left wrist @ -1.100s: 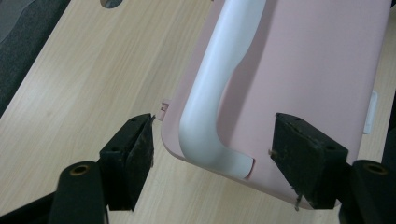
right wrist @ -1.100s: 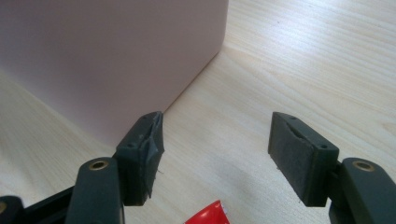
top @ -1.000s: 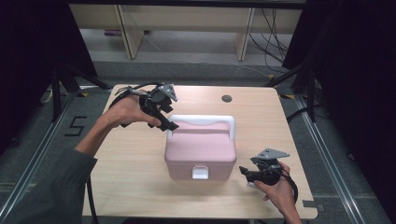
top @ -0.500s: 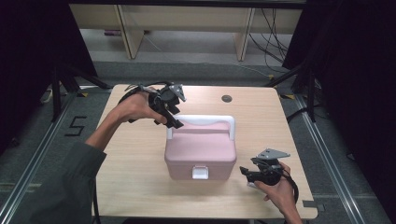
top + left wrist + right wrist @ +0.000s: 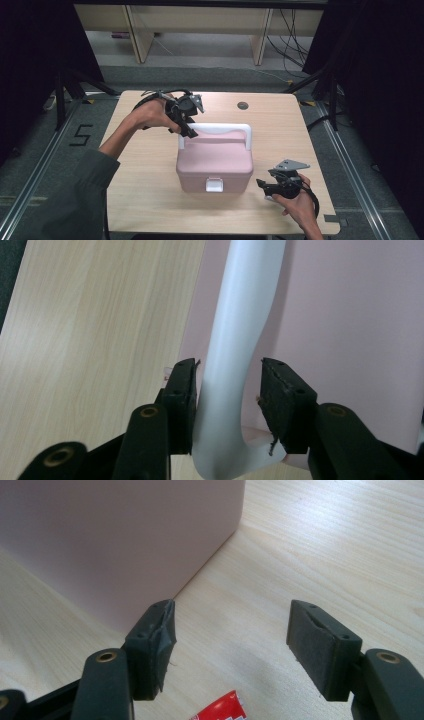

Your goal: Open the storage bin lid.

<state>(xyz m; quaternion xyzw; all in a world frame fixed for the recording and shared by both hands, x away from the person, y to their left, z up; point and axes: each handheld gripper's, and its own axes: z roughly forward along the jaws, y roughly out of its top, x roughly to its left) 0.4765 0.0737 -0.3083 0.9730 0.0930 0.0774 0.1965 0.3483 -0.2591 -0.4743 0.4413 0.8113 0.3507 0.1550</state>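
A: What's hard to read?

B: In the left gripper view the white handle (image 5: 240,340) is cut off at the top edge. One pad touches it, the other stands just off. Small red thing (image 5: 222,711) by the right tongs is cut off at the bottom edge, can't tell what it is.

A: Tongs?

B: Left tongs (image 5: 186,131) have just been closing, handle between the jaws, not clamped yet. Right tongs (image 5: 261,186) wide open, empty, near the pink box's (image 5: 215,160) corner.

A: Pose?

B: Left forearm reaches across from the left, tongs angled down at the handle's left end. Right hand (image 5: 295,202) low on the worktop (image 5: 145,165).

A: Setting?

B: Box mid-worktop, latch facing the person. Light wood, dark curtains either side, shelf frame behind.
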